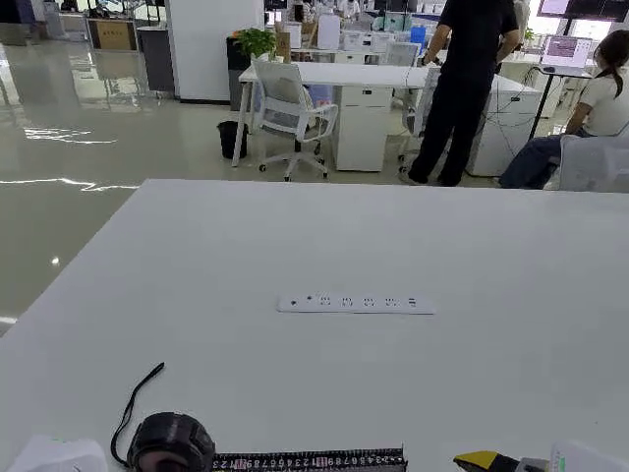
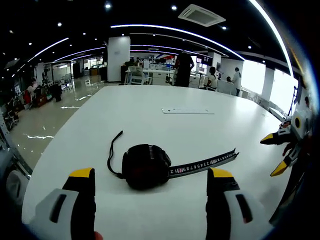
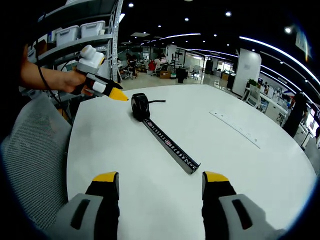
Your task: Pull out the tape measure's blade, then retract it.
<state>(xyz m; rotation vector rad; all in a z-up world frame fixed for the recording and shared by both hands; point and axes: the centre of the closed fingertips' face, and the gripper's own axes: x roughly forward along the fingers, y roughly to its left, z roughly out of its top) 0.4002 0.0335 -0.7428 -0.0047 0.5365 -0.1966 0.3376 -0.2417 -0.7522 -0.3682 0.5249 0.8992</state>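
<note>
Well, my left gripper [image 2: 151, 173] and right gripper [image 3: 160, 176] both gape wide, empty. The tape measure [image 2: 146, 166] lies near me on the table [image 1: 393, 246], blade [image 3: 170, 145] out rightward — the right gripper view shows its hooked tip.

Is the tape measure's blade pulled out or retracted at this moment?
Pulled out. The blade lies flat on the table, stretching away from the black case, with its numbered markings showing.
</note>
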